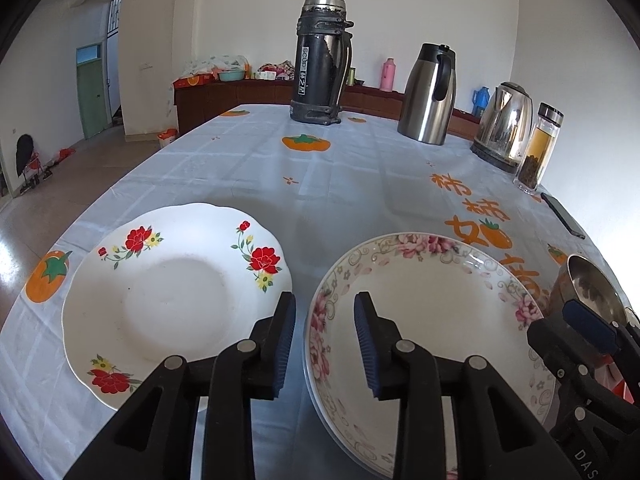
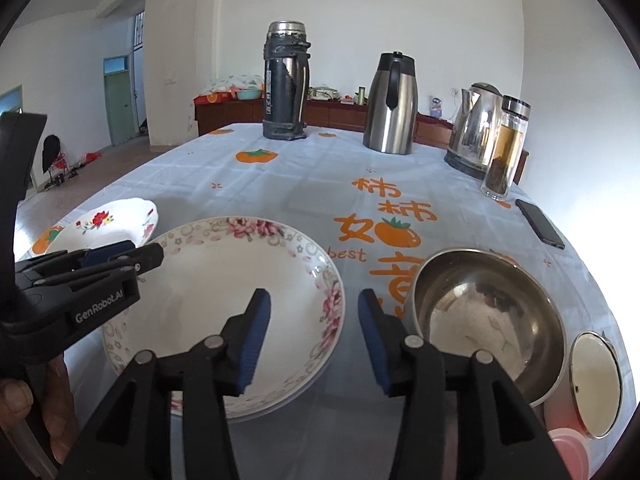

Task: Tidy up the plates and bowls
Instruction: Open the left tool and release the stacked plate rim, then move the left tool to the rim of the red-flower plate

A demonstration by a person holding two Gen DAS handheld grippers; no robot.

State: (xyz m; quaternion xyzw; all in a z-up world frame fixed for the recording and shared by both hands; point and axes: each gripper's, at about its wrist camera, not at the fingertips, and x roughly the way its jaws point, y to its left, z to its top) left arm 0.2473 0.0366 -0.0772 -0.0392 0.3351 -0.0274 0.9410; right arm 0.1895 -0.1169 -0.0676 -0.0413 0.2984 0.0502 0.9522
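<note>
while the left cam gets the whole red-flower plate (image 1: 176, 300), the right cam only catches its far edge at the left, and it alone shows the full steel bowl (image 2: 488, 320), a round white lid (image 2: 596, 384) and something pink (image 2: 568, 444) at the near right corner. left gripper (image 1: 325, 344) hangs released, jaws apart, one finger over the gap between the plates, the other over the pink-flower plate (image 1: 432, 320). right gripper (image 2: 314, 340) is released too, straddling the gap between that plate and the bowl. the pink-flower one looks like a stack of two, glossy ceramic. the red-flower plate has a wavy rim. all sit on a white persimmon-print cloth (image 1: 360, 184), with a black flask (image 1: 322, 60), steel jug (image 1: 428, 96), kettle (image 1: 504, 128), tea bottle (image 1: 540, 148) and phone (image 2: 540, 224) at the far side.
</note>
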